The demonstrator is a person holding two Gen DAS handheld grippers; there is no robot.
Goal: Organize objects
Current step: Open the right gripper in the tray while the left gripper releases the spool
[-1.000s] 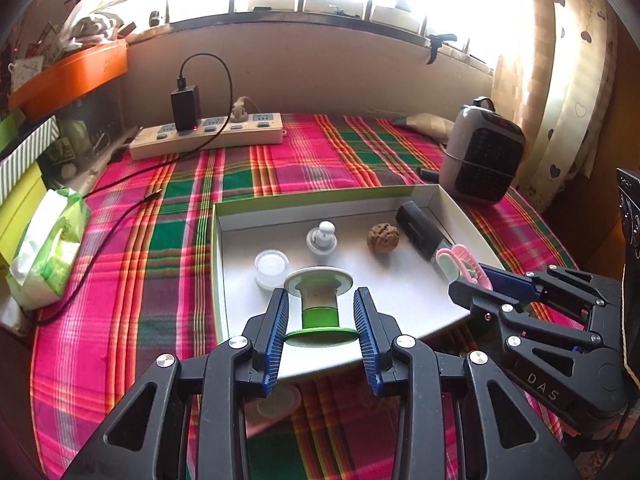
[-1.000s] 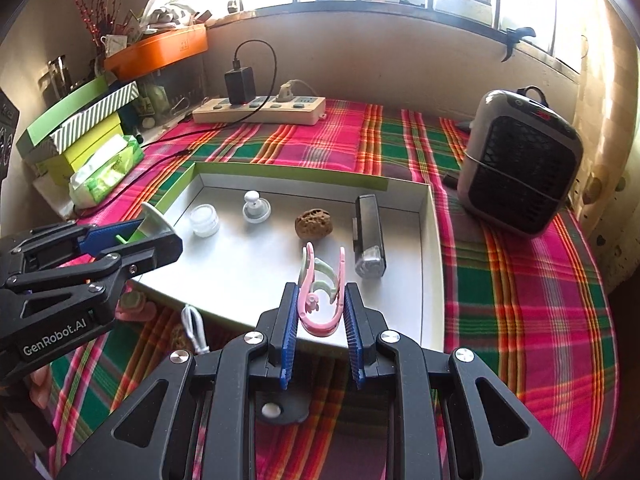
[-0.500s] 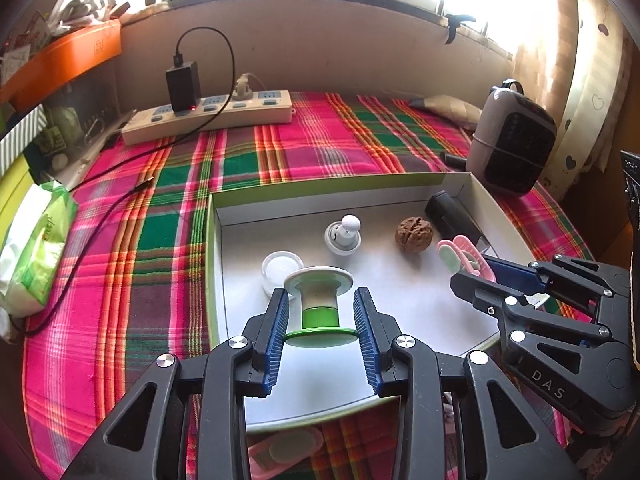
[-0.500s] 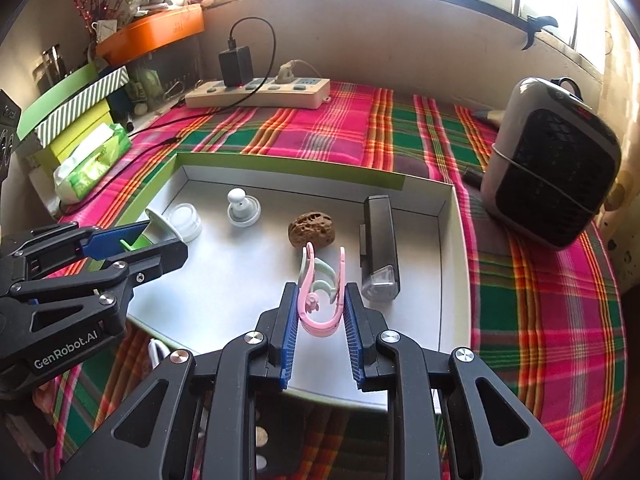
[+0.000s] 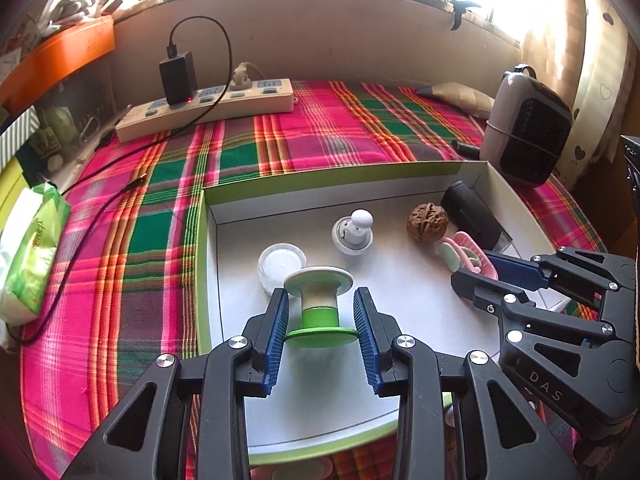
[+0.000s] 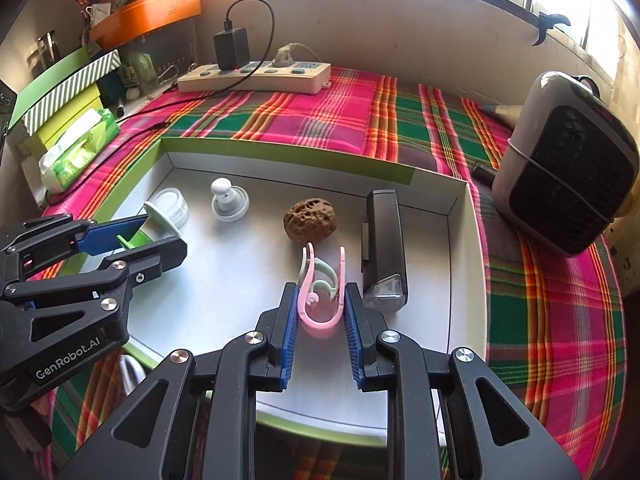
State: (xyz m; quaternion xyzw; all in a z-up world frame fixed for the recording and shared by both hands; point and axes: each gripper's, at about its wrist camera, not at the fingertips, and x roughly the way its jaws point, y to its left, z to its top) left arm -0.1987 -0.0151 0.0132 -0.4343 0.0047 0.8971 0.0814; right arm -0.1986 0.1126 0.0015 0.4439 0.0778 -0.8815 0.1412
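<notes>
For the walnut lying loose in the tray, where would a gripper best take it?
Grip the walnut across its narrower middle, coming from above: it lies free on the tray floor, the long axis left-right in the right wrist view. Its sides are clear, though the black flashlight sits close on one side.

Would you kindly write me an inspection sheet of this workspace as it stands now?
Surface: plaid cloth over the table; shallow white tray with green rim on it.
Job's things: in the tray lie a walnut, black device, white knob and small white jar.
Clutter: tissue pack, grey heater, stacked boxes.
Grippers: left gripper shut on a green and white spool; right gripper shut on a pink clip; both over the tray.
Cables: power strip with black charger; its lead trails across the cloth.
Surroundings: bright window, curtain, orange shelf.
</notes>
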